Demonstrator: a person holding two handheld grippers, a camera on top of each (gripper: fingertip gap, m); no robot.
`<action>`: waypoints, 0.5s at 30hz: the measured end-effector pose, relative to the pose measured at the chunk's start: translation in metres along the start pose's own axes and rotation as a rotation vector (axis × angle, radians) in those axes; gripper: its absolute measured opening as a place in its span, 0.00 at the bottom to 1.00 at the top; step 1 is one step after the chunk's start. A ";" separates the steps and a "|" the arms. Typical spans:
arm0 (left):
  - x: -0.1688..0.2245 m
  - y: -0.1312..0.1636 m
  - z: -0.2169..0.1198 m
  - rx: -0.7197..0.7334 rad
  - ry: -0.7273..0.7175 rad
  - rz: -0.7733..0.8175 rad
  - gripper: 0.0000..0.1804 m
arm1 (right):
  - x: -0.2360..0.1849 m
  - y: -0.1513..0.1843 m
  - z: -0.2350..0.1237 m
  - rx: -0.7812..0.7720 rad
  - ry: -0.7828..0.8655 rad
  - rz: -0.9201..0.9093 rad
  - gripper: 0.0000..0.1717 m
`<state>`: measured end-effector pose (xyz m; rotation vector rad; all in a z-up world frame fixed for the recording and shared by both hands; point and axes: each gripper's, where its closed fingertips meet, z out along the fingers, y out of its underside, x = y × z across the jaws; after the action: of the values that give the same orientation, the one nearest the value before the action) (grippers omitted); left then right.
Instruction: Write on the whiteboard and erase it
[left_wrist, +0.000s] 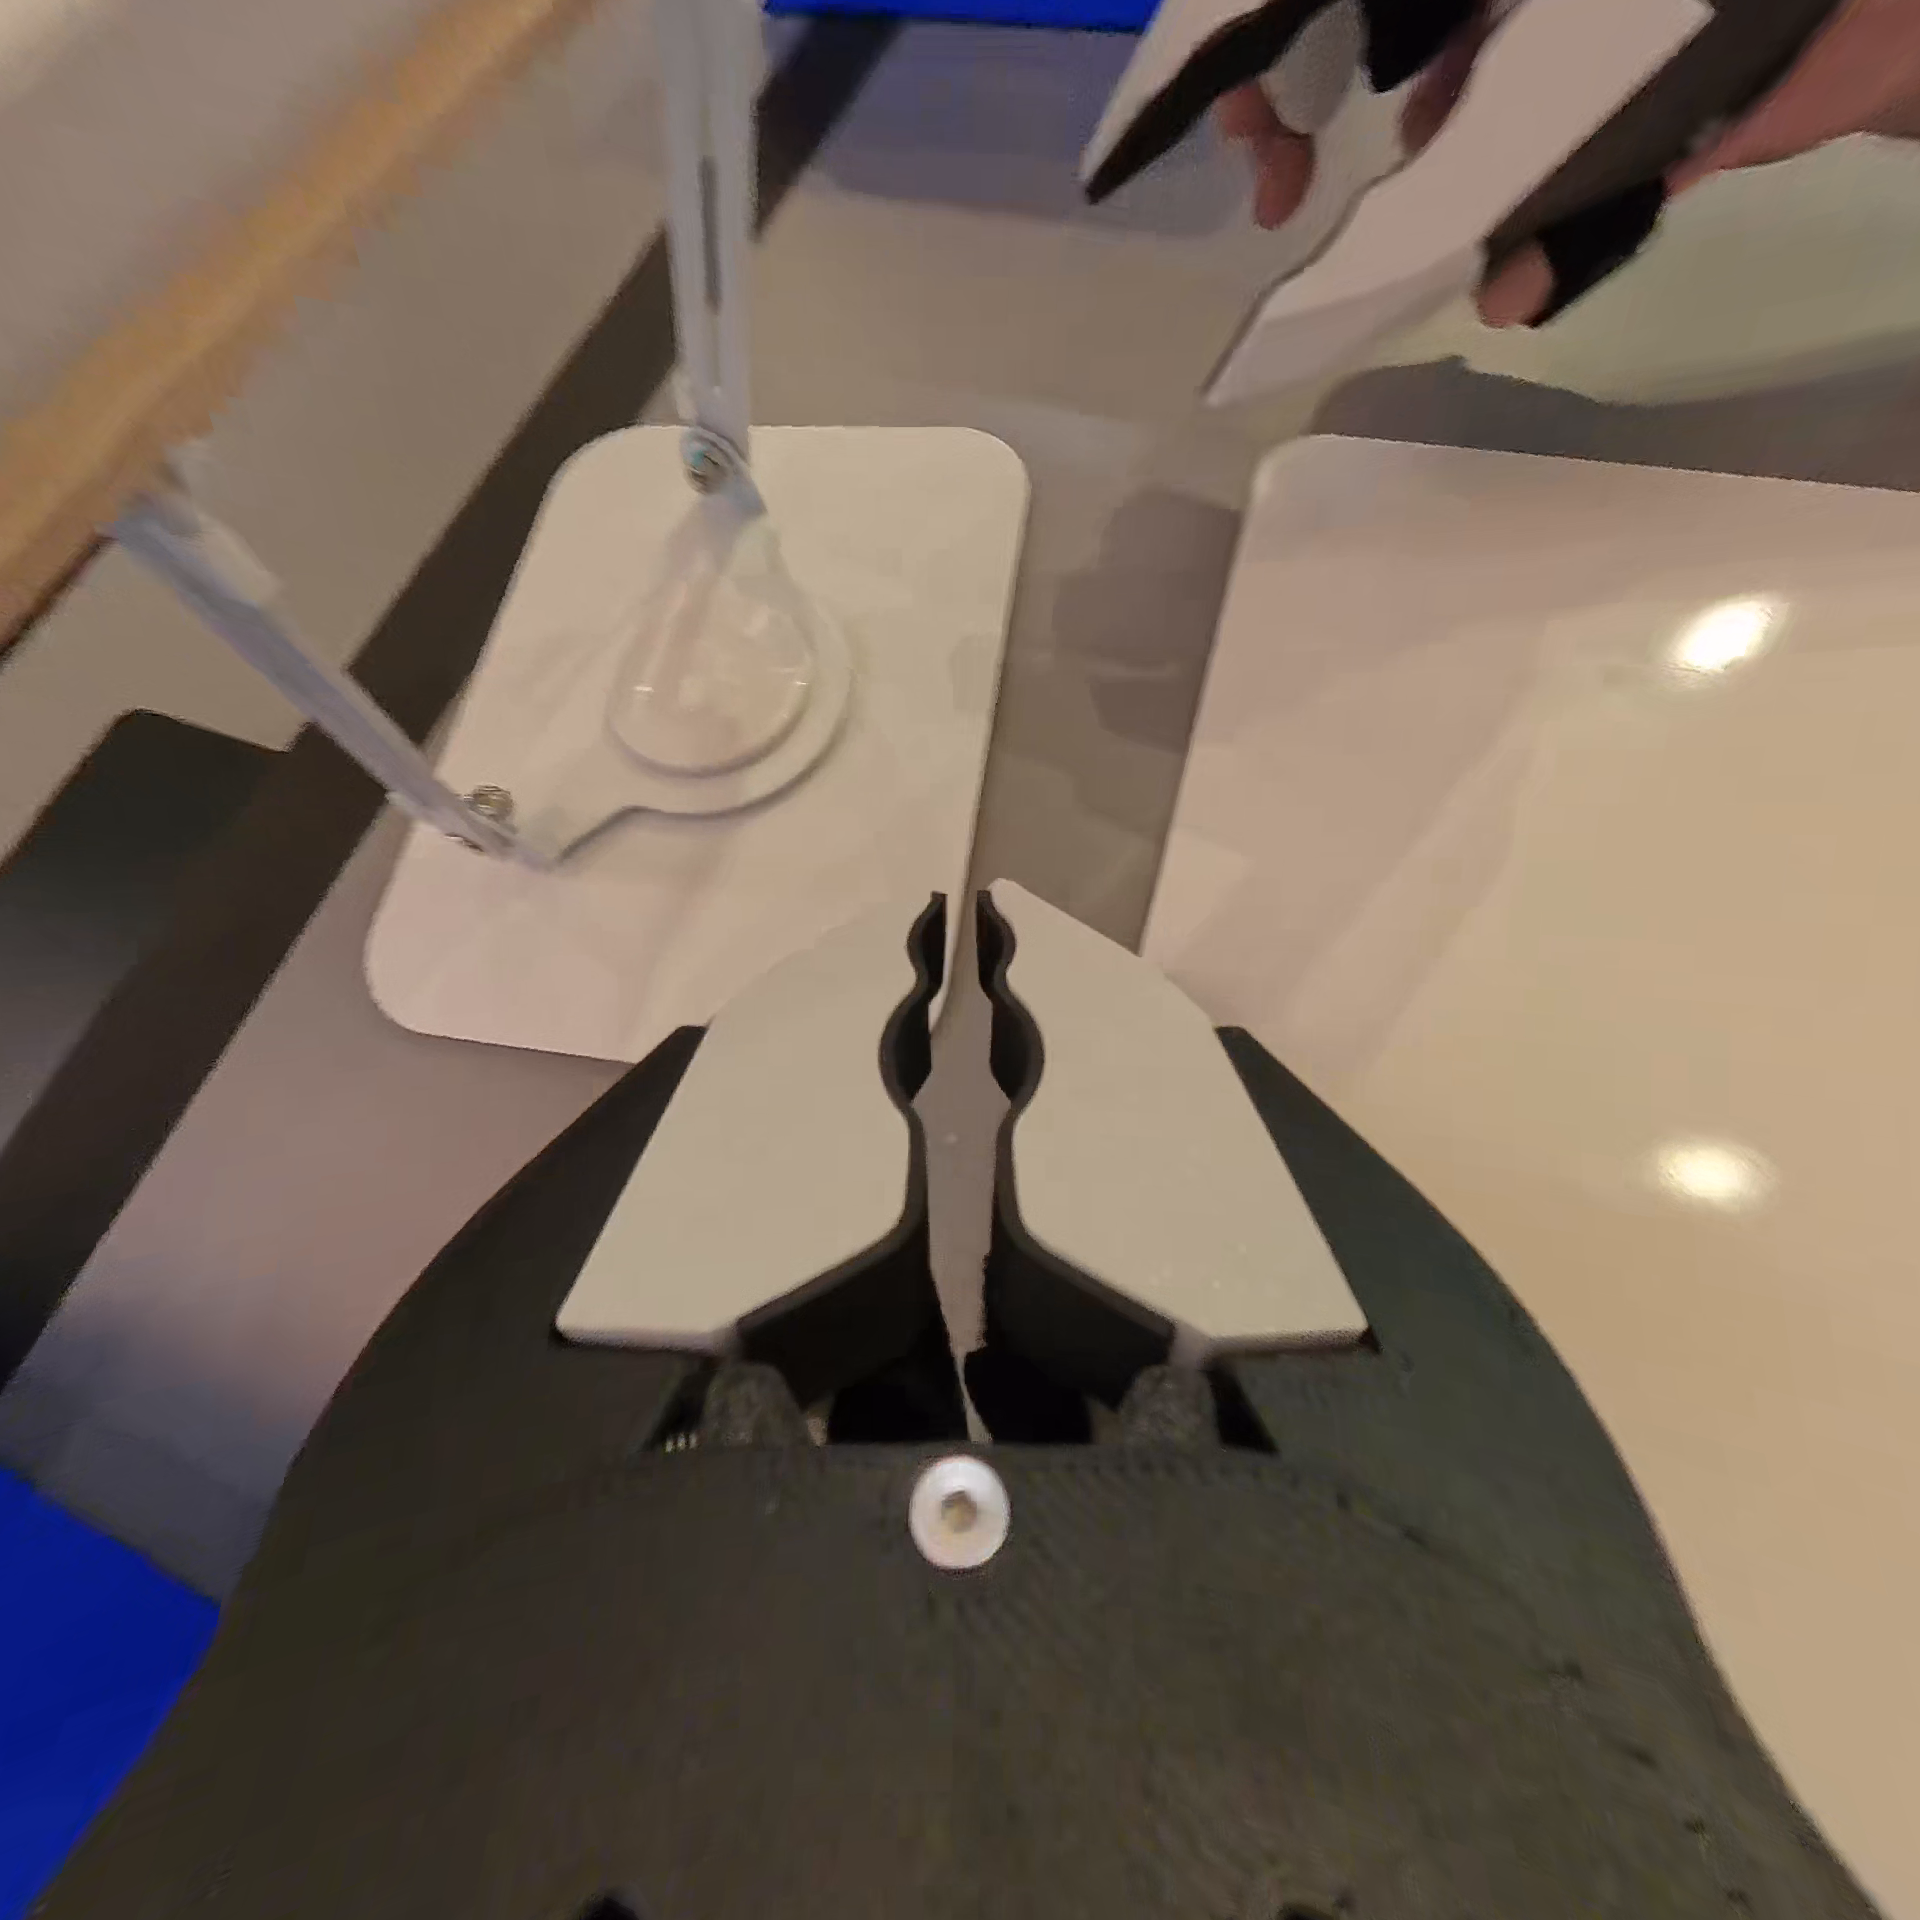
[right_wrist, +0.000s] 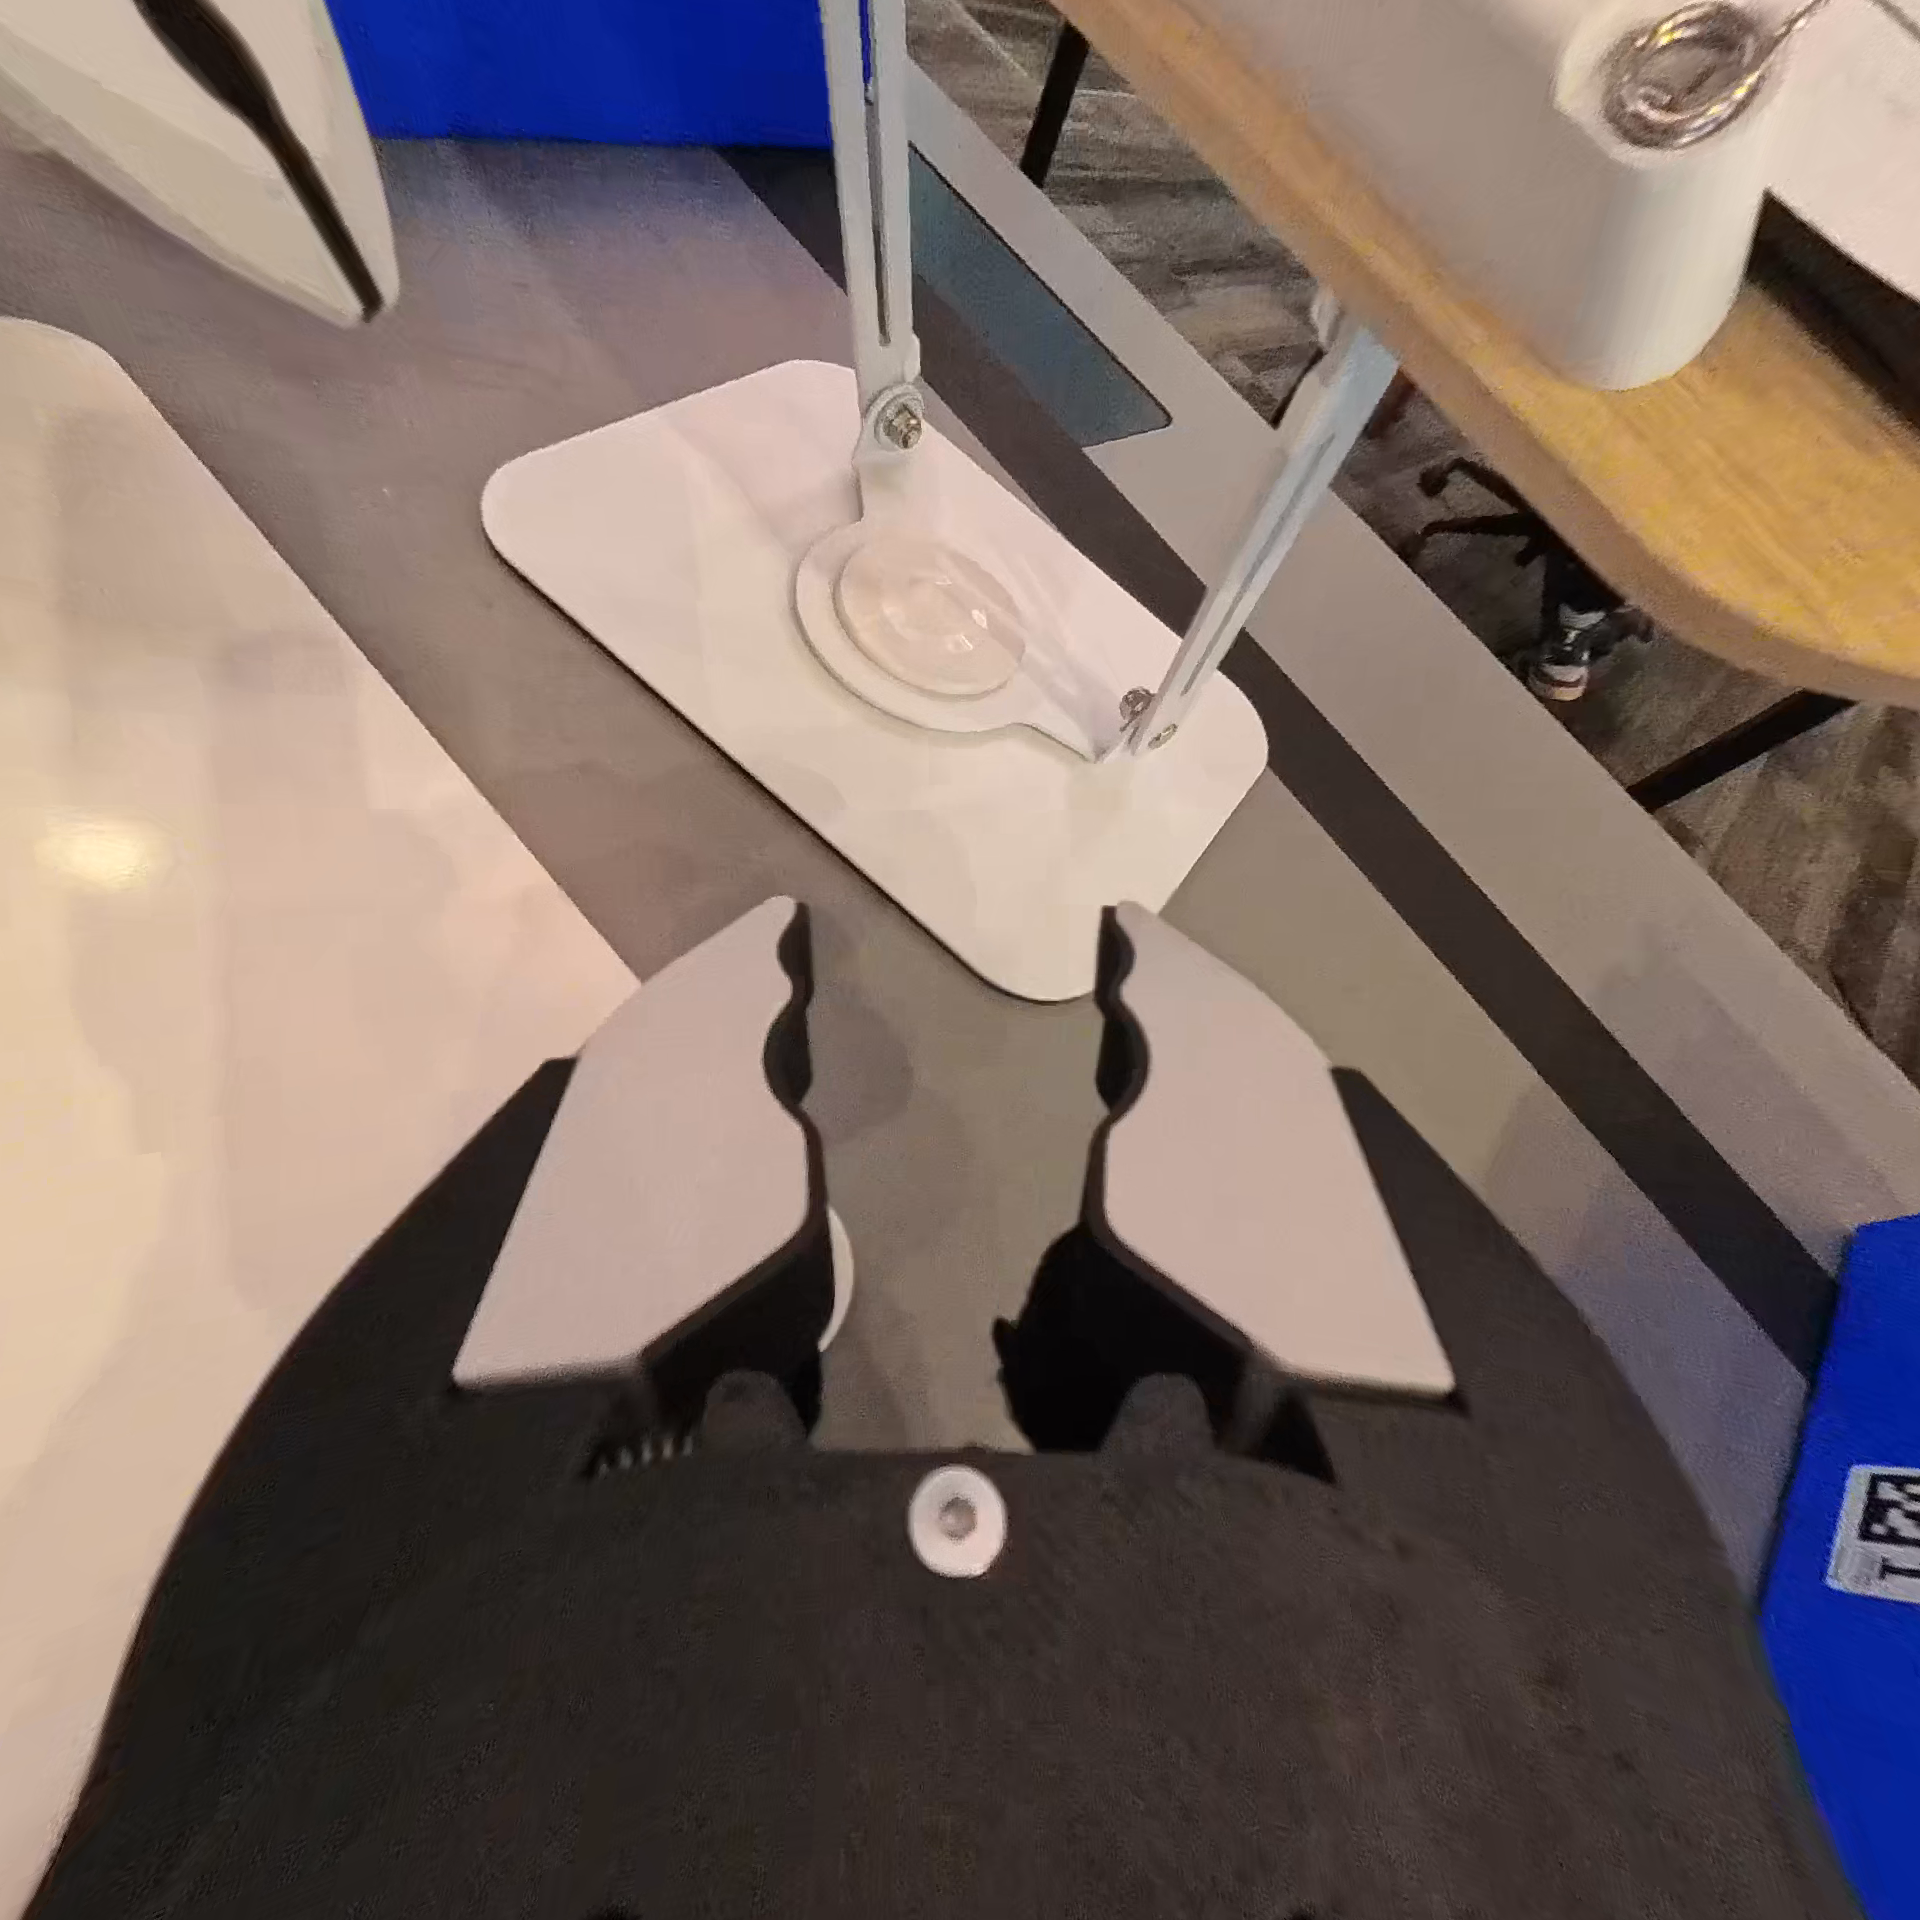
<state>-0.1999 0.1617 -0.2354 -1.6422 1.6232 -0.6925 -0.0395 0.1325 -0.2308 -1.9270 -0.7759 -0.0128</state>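
Both claws empty above the bench: left claw narrow, right claw wide, probably ready to grab. Whiteboard lies flat beside them; no marker visible.

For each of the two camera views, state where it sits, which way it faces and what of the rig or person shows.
Left wrist view: on the left gripper, looking down at the white base plate; the other gripper's hand shows.
Right wrist view: on the right gripper, facing down at the table.
Shared: base plate, whiteboard.

Grey table, patterned floor, blue panel.
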 end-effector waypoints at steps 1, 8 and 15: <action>-0.006 -0.002 -0.001 0.005 -0.050 0.002 0.04 | 0.002 -0.002 -0.001 0.006 0.020 -0.020 0.33; -0.022 -0.018 -0.009 0.054 -0.252 0.096 0.17 | 0.008 -0.016 -0.003 0.069 0.067 -0.045 0.37; -0.038 -0.033 -0.039 0.092 -0.323 0.116 0.19 | 0.034 -0.018 -0.023 0.061 0.146 -0.068 0.38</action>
<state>-0.2130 0.1933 -0.1819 -1.4934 1.4189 -0.4118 -0.0147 0.1365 -0.1935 -1.8192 -0.7358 -0.1677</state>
